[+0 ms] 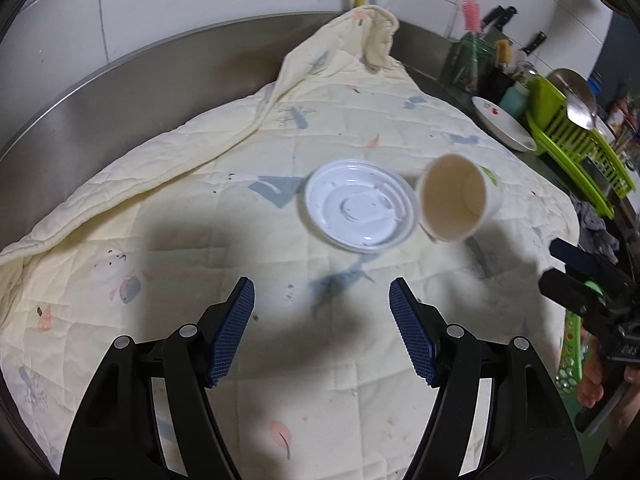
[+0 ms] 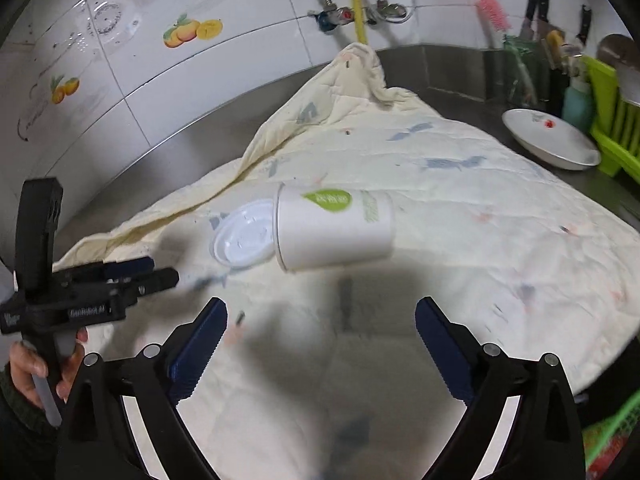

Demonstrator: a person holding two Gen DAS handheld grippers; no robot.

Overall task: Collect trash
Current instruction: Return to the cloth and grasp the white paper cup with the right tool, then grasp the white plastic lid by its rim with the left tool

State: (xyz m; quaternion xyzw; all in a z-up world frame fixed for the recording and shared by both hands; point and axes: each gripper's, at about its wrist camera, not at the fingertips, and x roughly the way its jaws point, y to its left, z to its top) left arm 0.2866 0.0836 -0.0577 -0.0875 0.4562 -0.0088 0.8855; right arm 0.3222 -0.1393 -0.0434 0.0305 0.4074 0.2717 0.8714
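A white paper cup [image 1: 458, 200] with a green leaf logo lies on its side on a cream quilted cloth [image 1: 200, 208]; its mouth faces the left wrist view. A white plastic lid [image 1: 360, 208] lies flat right beside the cup's mouth. My left gripper [image 1: 322, 294] is open with nothing between its blue pads, a short way in front of the lid. In the right wrist view the cup [image 2: 334, 230] and lid [image 2: 244, 234] lie ahead of my right gripper [image 2: 322, 312], which is open wide and empty. The left gripper [image 2: 152, 272] shows at the left there, in a hand.
A white dish [image 2: 550, 140] and a green drying rack [image 1: 576, 140] with utensils stand at the back right. Knives and a pink brush [image 2: 492, 10] stand by the tiled wall. A green mesh basket [image 2: 612, 432] is at the lower right. The steel counter rim [image 1: 120, 92] edges the cloth.
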